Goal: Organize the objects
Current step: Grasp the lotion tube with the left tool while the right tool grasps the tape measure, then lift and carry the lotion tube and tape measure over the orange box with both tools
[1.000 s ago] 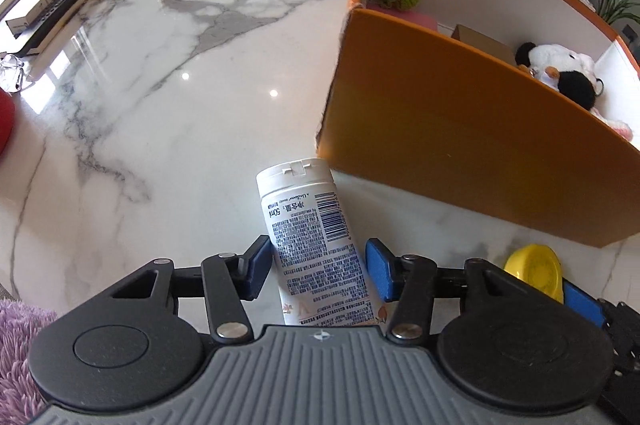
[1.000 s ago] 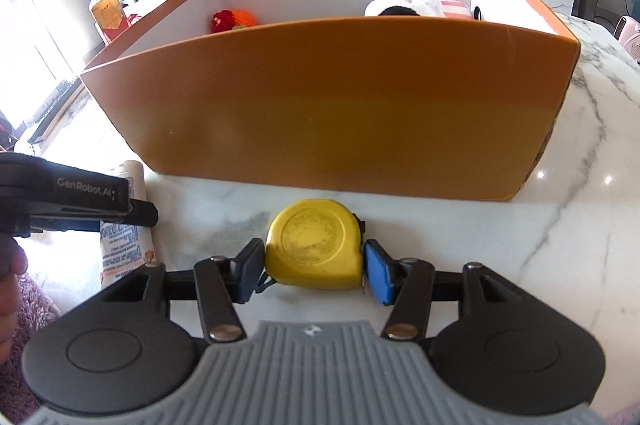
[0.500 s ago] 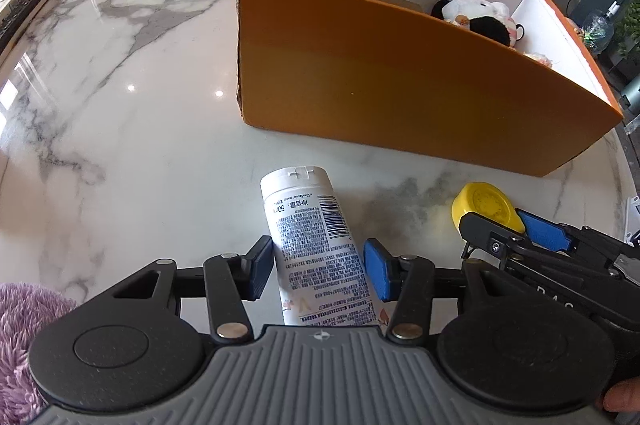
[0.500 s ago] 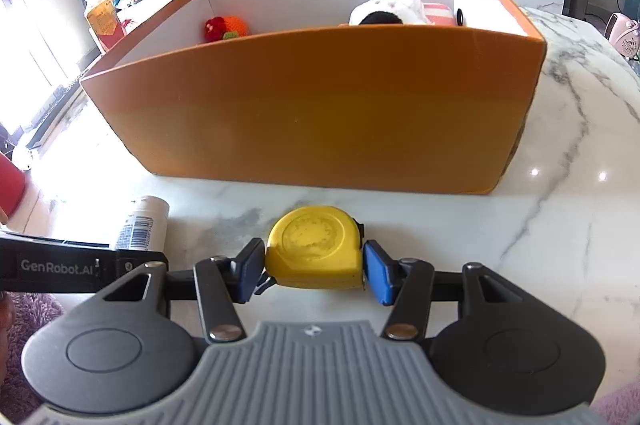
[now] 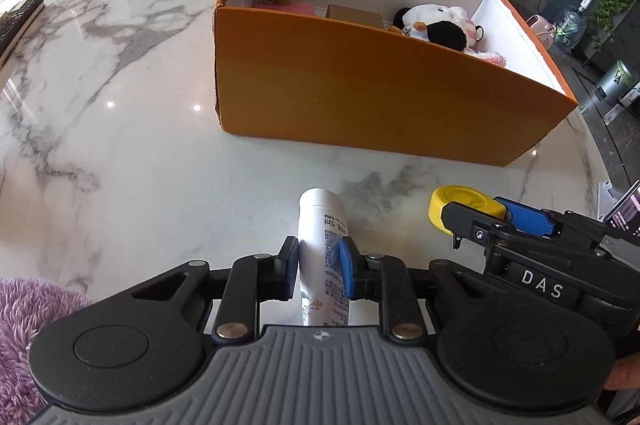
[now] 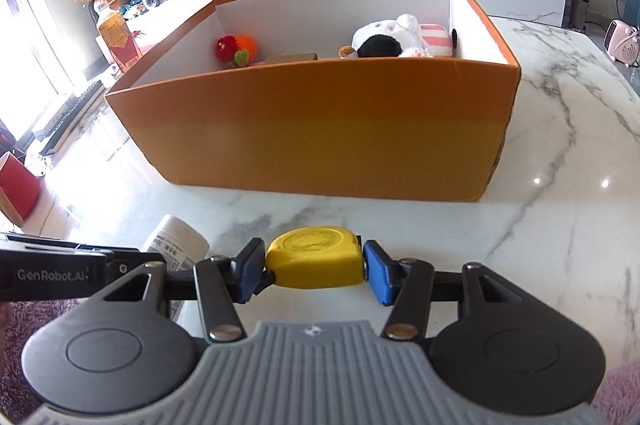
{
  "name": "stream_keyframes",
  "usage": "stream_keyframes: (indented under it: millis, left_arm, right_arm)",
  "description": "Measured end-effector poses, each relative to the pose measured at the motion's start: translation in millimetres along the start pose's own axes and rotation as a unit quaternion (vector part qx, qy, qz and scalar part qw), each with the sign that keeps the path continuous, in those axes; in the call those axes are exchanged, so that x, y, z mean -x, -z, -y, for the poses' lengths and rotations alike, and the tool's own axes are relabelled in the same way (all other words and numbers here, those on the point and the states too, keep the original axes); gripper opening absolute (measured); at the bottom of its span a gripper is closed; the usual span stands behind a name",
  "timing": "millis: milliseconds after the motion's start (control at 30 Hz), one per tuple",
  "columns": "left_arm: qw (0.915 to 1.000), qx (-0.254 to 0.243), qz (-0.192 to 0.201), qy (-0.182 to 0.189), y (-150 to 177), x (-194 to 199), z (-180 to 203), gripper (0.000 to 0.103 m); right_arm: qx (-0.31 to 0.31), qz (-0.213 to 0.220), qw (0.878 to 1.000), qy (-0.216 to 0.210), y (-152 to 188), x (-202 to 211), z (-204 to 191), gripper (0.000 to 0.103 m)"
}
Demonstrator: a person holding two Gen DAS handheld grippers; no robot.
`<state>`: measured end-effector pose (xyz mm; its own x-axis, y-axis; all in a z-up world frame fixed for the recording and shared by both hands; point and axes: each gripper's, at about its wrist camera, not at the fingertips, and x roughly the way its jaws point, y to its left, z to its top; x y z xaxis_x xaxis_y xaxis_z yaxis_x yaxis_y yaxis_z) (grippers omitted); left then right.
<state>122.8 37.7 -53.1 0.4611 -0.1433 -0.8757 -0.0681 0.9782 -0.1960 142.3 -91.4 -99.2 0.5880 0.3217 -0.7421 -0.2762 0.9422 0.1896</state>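
Near the orange box (image 5: 384,97), on its front side, a white tube (image 5: 323,253) is squeezed by the left gripper (image 5: 320,271), whose jaws have just been closing on it. Just beside it, a yellow tape measure (image 6: 316,257) is clamped by the right gripper (image 6: 316,271).

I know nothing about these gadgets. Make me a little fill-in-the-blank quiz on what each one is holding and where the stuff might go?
1. The left gripper has its fingers closed on a white ____.
2. The right gripper holds a tape measure whose colour is ____.
3. The plush toy lies inside the ____ box.
4. Both grippers are on the near side of the box, above a ____ table.

Missing words: tube; yellow; orange; marble
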Motion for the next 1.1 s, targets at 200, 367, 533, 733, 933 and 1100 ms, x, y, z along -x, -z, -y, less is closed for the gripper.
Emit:
stream_keyframes:
  millis: [200,367,533,733,933,1100]
  left_arm:
    - [0.9998,-0.001,0.020,0.009,5.6,12.7,-0.8,0.025]
    - [0.9985,-0.005,0.051,0.017,3.8,30.2,3.7,0.024]
    - [0.9961,-0.012,0.078,0.038,-1.1,51.6,11.4,0.024]
    - [0.9914,-0.024,0.111,0.065,-13.2,76.4,18.4,0.024]
    - [0.9865,-0.043,0.137,0.079,-37.4,92.7,26.0,0.024]
    - [0.9833,-0.058,0.147,0.090,-68.4,95.5,30.4,0.024]
  right_arm:
    - [0.001,0.006,1.000,-0.001,2.6,7.2,-0.1,0.056]
    - [0.001,0.022,1.000,-0.012,0.7,21.1,-3.5,0.056]
    - [-0.008,0.039,0.999,-0.032,-4.4,41.2,-3.6,0.056]
    - [-0.012,0.075,0.996,-0.047,-21.0,72.0,-1.4,0.056]
    - [-0.021,0.101,0.994,-0.047,-49.0,80.8,1.7,0.056]
    - [-0.020,0.116,0.992,-0.046,-73.8,78.8,3.7,0.056]
